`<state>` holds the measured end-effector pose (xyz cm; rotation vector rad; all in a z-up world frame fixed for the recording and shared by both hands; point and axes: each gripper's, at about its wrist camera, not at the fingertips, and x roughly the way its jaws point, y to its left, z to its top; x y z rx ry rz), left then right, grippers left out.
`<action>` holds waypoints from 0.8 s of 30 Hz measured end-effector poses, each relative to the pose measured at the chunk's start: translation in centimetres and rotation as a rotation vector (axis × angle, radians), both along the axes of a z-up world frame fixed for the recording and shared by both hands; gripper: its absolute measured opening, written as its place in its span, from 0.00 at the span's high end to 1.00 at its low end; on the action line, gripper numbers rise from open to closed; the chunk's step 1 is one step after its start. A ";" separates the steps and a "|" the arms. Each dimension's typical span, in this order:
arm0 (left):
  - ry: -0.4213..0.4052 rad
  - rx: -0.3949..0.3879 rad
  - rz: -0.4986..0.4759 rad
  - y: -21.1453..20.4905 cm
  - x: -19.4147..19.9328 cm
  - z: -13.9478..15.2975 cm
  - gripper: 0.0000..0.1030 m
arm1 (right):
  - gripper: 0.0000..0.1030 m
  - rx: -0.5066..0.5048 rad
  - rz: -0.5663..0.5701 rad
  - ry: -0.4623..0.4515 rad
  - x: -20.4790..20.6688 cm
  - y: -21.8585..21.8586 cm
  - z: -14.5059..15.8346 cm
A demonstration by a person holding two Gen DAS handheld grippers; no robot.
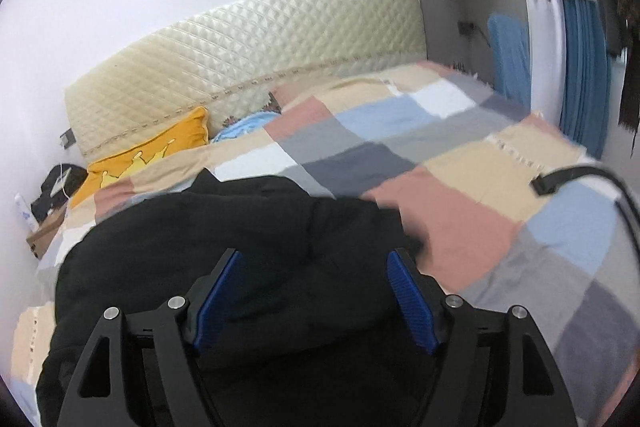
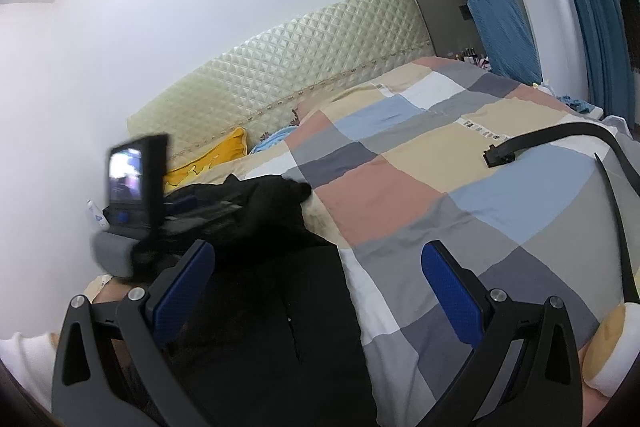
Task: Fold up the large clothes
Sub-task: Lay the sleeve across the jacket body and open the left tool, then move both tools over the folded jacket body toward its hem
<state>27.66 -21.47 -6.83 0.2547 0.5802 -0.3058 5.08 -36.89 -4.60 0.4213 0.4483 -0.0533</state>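
A large black garment (image 1: pixel 240 235) lies bunched on the checkered bedspread (image 1: pixel 440 163). My left gripper (image 1: pixel 316 259) is open, its blue pads (image 1: pixel 218 299) just above the garment with nothing between them. In the right wrist view the garment (image 2: pixel 272 307) lies at the lower left on the bedspread (image 2: pixel 440 187). My right gripper (image 2: pixel 320 255) is open and empty over the garment's right edge. The left gripper's body with its small screen (image 2: pixel 132 175) shows at the left, over the bunched cloth.
A black belt (image 2: pixel 560 139) lies on the right of the bed, also in the left wrist view (image 1: pixel 580 179). A yellow pillow (image 1: pixel 148 155) and quilted headboard (image 1: pixel 260 59) stand at the back. Blue curtains (image 1: pixel 584 67) hang at the right.
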 end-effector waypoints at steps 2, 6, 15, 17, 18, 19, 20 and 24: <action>0.008 -0.041 0.009 1.6 -0.8 2.3 0.28 | 0.00 -0.033 0.007 -0.012 -0.1 0.4 0.4; 0.013 -0.113 0.039 4.6 -2.3 6.6 0.28 | 0.00 -0.047 0.018 -0.027 -0.4 0.9 1.1; -0.055 -0.118 0.043 9.6 -9.7 15.7 0.28 | 0.00 -0.097 0.038 -0.079 -2.3 2.4 3.2; -0.053 -0.126 0.057 10.4 -11.3 16.6 0.28 | 0.00 -0.100 0.059 -0.087 -2.7 2.9 3.5; -0.042 -0.148 0.062 10.9 -12.1 16.9 0.28 | 0.00 -0.099 0.069 -0.089 -2.9 3.2 3.6; -0.026 -0.172 0.065 11.4 -13.0 17.0 0.28 | 0.00 -0.101 0.079 -0.091 -3.1 3.4 3.7; -0.014 -0.182 0.065 11.7 -13.5 17.0 0.28 | 0.00 -0.106 0.087 -0.091 -3.3 3.7 3.8; 0.020 -0.220 0.087 13.4 -16.0 16.6 0.28 | 0.00 -0.112 0.122 -0.060 -4.1 4.7 3.8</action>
